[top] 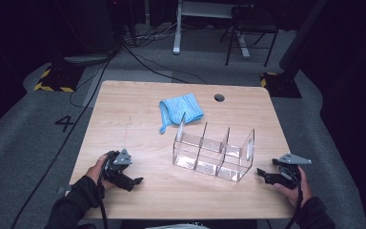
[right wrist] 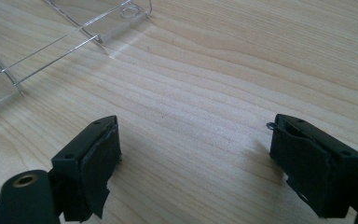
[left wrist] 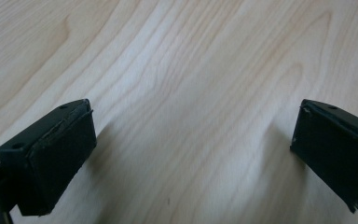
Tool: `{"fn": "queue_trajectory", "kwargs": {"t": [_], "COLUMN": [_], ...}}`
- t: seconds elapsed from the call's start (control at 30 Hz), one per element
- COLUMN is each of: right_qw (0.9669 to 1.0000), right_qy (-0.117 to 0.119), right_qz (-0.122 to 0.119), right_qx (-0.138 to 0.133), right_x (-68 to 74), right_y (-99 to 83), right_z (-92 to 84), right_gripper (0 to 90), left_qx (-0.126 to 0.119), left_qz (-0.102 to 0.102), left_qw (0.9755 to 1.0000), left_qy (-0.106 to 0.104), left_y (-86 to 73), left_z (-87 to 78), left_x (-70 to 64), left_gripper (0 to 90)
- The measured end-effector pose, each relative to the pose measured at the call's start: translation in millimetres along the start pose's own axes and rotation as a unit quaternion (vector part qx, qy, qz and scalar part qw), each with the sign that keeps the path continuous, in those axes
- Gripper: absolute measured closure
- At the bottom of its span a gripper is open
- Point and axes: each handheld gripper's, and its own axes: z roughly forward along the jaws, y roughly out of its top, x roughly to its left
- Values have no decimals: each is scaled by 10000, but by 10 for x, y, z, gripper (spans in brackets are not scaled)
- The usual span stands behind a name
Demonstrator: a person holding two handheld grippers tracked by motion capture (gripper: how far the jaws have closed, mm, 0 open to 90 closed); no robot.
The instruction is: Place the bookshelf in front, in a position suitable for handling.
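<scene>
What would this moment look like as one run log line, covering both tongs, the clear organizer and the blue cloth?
left tongs: open, empty | right tongs: open, empty | clear organizer: mid-table, untouched | blue cloth: behind organizer | table: wood

The left tongs (left wrist: 193,149) hang with jaws wide apart over bare wooden table (left wrist: 191,70).

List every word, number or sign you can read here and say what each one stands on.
"4": a dark number marked on the grey floor, left of the table.
Yellow and black hazard stripes, a sign without words, on the dark stand base beyond the table's left corner.
Nothing readable on the blue cloth, the clear divider rack or either tongs.
</scene>
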Motion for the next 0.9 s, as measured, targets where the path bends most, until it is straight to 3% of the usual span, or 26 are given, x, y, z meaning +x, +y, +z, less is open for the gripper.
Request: {"fn": "queue_trajectory", "kwargs": {"t": [0.13, 0.23, 0.47, 0.63, 0.77, 0.9], "right_qw": [10000, 10000, 10000, 9998, 9995, 9978], "right_qy": [2, 8, 34, -21, 205, 321], "right_qz": [-10, -28, -57, -196, -199, -446], "right_qx": [5, 5, 14, -1, -155, -360], "right_x": [-2, -5, 4, 35, 84, 224], "right_y": [2, 7, -2, -24, -36, 18], "right_z": [2, 8, -7, -66, -168, -281], "right_gripper": [161, 156, 162, 233, 263, 284], "left_qx": [6, -1, 8, 4, 9, 8], "left_qz": [164, 180, 173, 110, 95, 95], "left_qw": [9997, 9997, 9998, 9999, 9999, 9999], "left_qy": [-154, -150, -135, -89, -76, -73], "left_y": [141, 200, 206, 203, 204, 204], "left_z": [123, 176, 179, 178, 177, 178], "left_x": [-6, -24, -40, -56, -58, -58], "left_gripper": [0, 0, 2, 3, 1, 0]}}
